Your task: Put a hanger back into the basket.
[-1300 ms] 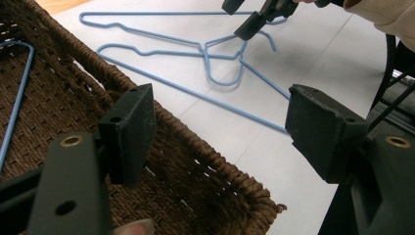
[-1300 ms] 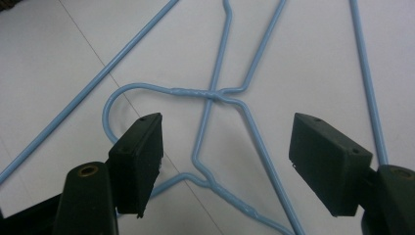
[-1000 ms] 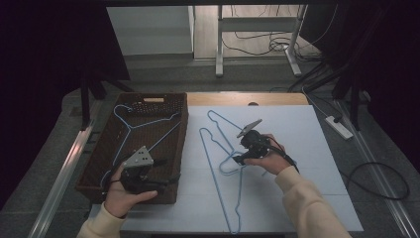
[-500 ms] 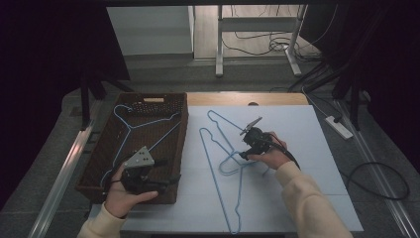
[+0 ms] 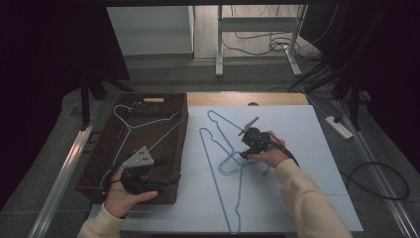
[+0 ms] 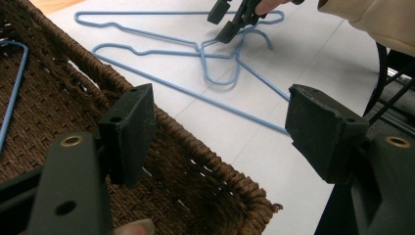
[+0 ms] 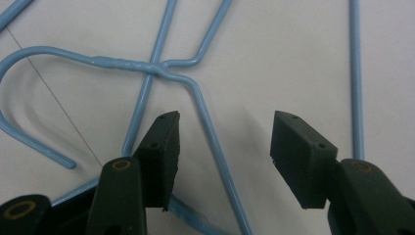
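Blue wire hangers [image 5: 225, 158] — two of them, overlapping — lie flat on a pale foam board [image 5: 307, 148] that covers the table, their hooks crossing near the board's middle. A person's right hand [image 5: 270, 154] holds the right gripper [image 5: 249, 130] low over that crossing. Seen from the right gripper view, its jaws have just been closing but stand apart, with one slanting wire of a hanger [image 7: 215, 142] running up between the pads; neither pad presses on it, and the twisted neck [image 7: 129, 64] and curved hook sit just beyond the tips. Left of the board, touching its edge, is a dark brown woven basket [image 5: 179, 144] with a third hanger [image 5: 130, 128] lying inside. The left hand [image 5: 124, 196] rests at the basket's near corner, holding the left gripper [image 5: 163, 173] over the rim — its jaws are wide apart with nothing between them. From the left gripper view, the basket's woven wall [image 6: 195, 161] crosses below the jaws, and the right gripper [image 6: 235, 19] shows farther off above the hangers.
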A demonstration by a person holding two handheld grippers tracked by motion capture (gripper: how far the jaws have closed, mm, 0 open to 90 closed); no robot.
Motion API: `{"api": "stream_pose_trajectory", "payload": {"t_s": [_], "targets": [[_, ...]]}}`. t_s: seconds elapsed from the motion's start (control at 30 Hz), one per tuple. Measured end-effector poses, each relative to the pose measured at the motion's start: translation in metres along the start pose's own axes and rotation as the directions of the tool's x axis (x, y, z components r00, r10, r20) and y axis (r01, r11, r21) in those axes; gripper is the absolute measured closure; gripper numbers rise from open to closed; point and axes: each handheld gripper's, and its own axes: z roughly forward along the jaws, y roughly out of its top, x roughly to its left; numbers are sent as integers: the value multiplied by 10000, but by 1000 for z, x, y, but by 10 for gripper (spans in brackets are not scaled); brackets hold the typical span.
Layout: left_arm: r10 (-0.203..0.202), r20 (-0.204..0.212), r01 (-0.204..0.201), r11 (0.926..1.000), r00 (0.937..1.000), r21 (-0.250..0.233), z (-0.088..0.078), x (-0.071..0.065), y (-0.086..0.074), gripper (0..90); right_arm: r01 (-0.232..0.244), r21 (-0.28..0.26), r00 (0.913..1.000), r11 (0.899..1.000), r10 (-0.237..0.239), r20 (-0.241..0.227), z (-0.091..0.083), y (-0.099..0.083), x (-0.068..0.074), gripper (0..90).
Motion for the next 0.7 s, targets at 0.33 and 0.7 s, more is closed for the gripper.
{"api": "stream_pose_trajectory", "payload": {"t_s": [0.33, 0.7], "targets": [[-14, -5, 14, 10000, 10000, -19, 0, 1, 0, 276, 733, 520, 9966, 9960, -713, -407, 6, 7, -5, 536], [-48, 11, 48, 10000, 10000, 0, 0, 2, -1, 277, 1341, 1064, 9814, 9852, -1172, -1519, 11, 13, -16, 674]]}}
